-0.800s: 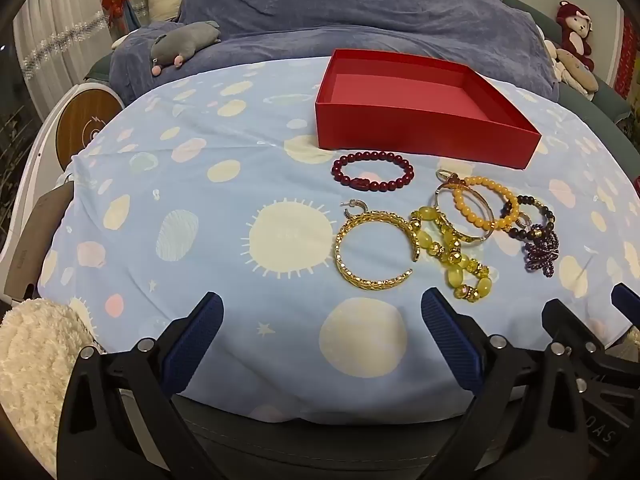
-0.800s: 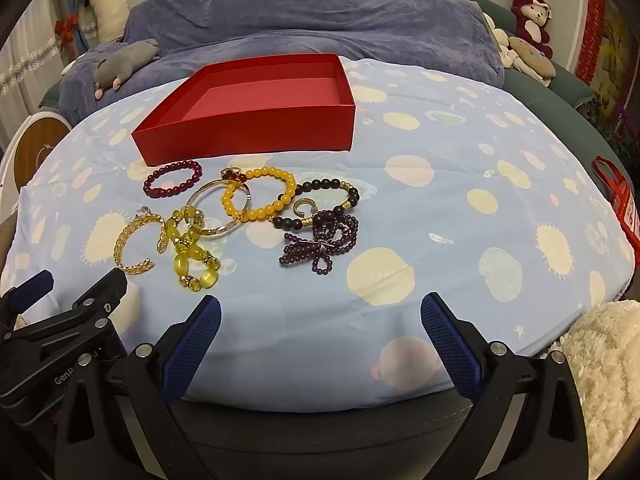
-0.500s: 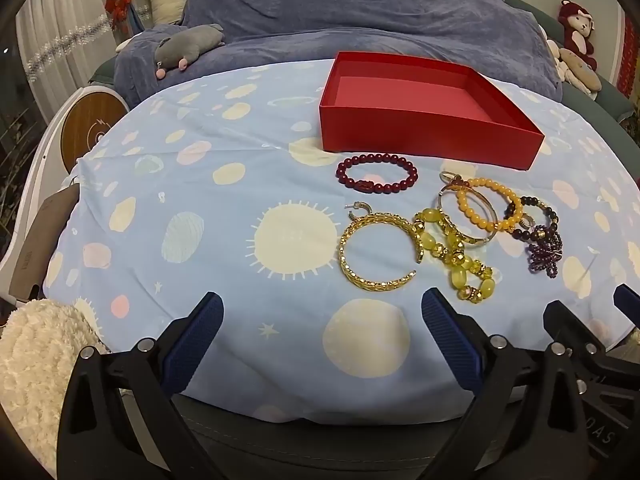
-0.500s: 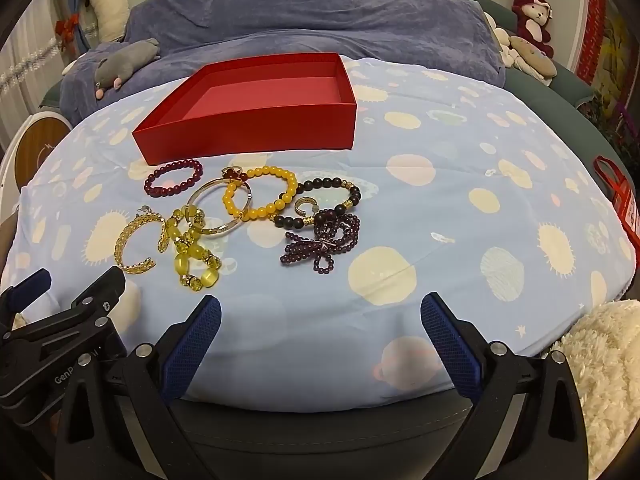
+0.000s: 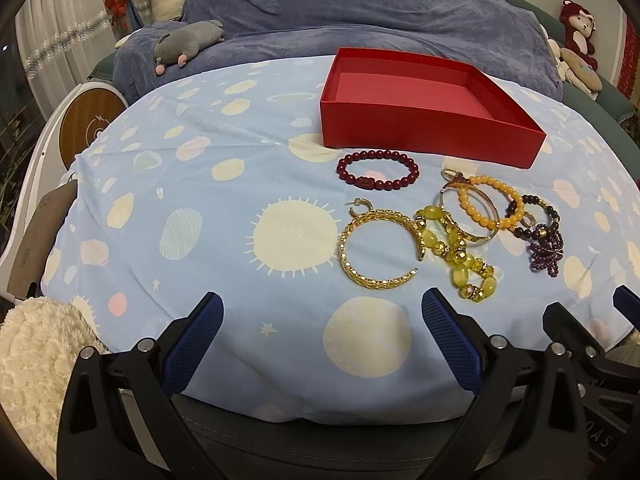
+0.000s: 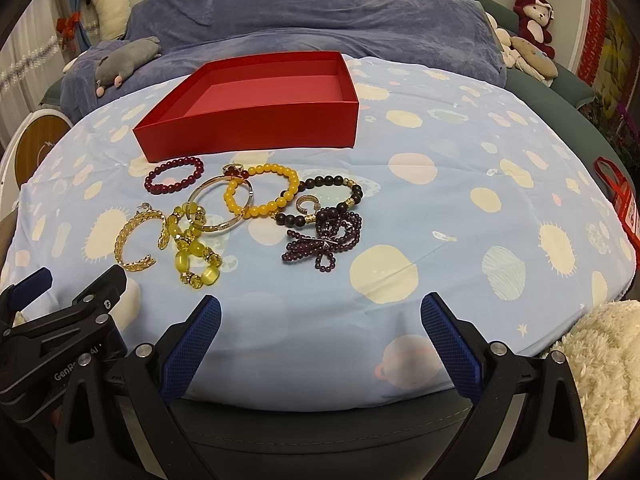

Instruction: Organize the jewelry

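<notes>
Both cams sit low at the near edge of the cloth, looking forward across it toward the red box. Left wrist view is off to the box's left, so the box lands right of center; right wrist view is the mirror. Both share the box, with each catching the other rig at its edge.

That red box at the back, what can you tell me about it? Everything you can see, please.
The red box is a shallow, open rectangular tray without a lid, apparently matte cardboard, red outside and a slightly paler red inside. It looks empty in both views. It sits flat on the blue patterned cloth, set at an angle, behind the jewelry. The dark red bead bracelet lies nearest, just in front of its near wall, seemingly not touching it. Neither gripper is near it.
</notes>
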The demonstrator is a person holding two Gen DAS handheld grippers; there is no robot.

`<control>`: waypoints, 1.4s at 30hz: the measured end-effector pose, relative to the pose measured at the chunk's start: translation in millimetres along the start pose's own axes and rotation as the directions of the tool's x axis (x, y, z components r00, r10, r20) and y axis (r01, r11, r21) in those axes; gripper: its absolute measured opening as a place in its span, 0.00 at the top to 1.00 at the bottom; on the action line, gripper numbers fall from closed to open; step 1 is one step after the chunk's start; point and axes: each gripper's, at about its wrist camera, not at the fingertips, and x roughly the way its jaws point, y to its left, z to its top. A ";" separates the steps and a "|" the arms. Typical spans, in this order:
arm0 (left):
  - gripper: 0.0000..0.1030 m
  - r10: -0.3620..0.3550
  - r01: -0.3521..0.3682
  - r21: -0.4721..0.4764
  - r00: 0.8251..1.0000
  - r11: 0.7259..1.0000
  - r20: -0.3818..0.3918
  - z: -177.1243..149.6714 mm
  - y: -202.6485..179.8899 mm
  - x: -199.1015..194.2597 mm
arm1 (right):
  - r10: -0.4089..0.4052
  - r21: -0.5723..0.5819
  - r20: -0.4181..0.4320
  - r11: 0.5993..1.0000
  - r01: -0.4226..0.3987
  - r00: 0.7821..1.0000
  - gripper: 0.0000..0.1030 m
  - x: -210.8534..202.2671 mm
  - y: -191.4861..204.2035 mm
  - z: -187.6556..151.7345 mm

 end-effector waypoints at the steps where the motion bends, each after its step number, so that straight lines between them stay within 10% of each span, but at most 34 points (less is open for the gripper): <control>1: 0.08 0.001 -0.001 -0.001 1.000 1.000 -0.001 0.1 0.3 0.4 | 0.001 -0.001 0.003 1.000 -0.001 1.000 0.06 -0.7 -0.3 -2.8; 42: 0.08 0.017 -0.017 0.003 1.000 1.000 0.012 -2.6 -0.2 -4.0 | -0.009 0.006 0.006 1.000 0.009 1.000 0.06 -0.5 -1.5 -5.3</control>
